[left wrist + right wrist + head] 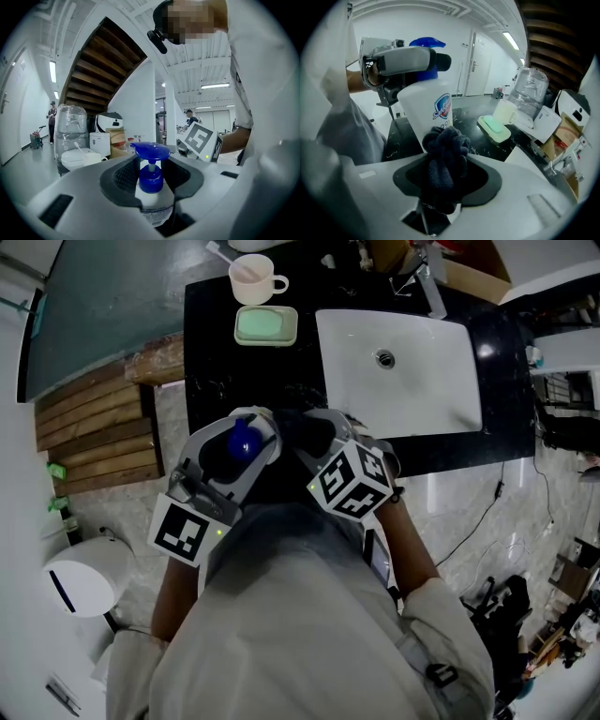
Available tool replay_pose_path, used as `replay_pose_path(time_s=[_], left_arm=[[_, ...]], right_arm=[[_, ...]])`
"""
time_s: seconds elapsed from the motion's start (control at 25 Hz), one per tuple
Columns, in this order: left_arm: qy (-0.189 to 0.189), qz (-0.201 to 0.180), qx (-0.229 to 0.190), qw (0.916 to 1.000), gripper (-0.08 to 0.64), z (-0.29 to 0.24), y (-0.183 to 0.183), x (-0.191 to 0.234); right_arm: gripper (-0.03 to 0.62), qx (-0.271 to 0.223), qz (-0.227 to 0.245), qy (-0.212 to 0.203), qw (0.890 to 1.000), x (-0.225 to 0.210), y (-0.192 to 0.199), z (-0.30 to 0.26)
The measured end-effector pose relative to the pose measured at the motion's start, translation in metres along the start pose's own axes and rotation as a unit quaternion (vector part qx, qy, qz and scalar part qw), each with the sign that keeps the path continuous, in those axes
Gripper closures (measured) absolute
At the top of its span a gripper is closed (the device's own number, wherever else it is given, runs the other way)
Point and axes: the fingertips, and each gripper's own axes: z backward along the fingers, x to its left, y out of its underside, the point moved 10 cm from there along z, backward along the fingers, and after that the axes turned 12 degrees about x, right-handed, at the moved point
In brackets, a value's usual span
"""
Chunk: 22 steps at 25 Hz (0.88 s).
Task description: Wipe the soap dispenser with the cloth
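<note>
Left gripper (151,187): jaws clamped on the soap dispenser (154,206) just under its pump collar, so the bottle stands upright between them with the pump above the fingertips.
Left-hand advice: I judge that the grip should stay firm and level. The wall is smooth plastic and may twist or slip when pushed from the side.
Step in hand: bringing the cloth onto the bottle's wall to rub it.
Right gripper (445,180): jaws closed on a bunched dark cloth (443,152), whose wad sticks out past the fingertips.
Cloth to bottle: the wad sits at the dispenser's lower front, straight ahead of the right jaws. Whether it already touches cannot be told.
Right-hand advice: press only the soft wad against the plastic, not the jaw tips. Stroke along the wall, and work round the parts the left jaws leave bare.
Dispenser's look: white, slightly tapered bottle with a blue pump head and collar and a printed label on its front.
Beyond the jaws: a black counter (211,362) lies below both grippers.
</note>
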Motion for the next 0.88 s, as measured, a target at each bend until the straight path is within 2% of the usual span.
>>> replay_pose_path(time_s=[0.24, 0.4, 0.72, 0.88], left_arm=[[-0.014, 0.007, -0.009, 0.9998, 0.422, -0.007, -0.003, 0.002], [-0.010, 0.017, -0.018, 0.9996, 0.420, -0.007, -0.003, 0.003], [-0.002, 0.008, -0.018, 0.9998, 0.386, -0.001, -0.003, 0.005], [0.004, 0.016, -0.018, 0.9997, 0.385, 0.002, 0.001, 0.003]], right_arm=[[0.436, 0.000, -0.020, -0.002, 1.000, 0.000, 0.007, -0.005], [0.436, -0.006, -0.034, -0.003, 0.999, -0.001, 0.009, -0.006], [0.436, -0.005, -0.050, 0.009, 0.999, -0.006, 0.011, -0.003], [0.436, -0.006, -0.061, 0.016, 0.998, -0.012, 0.014, 0.001]])
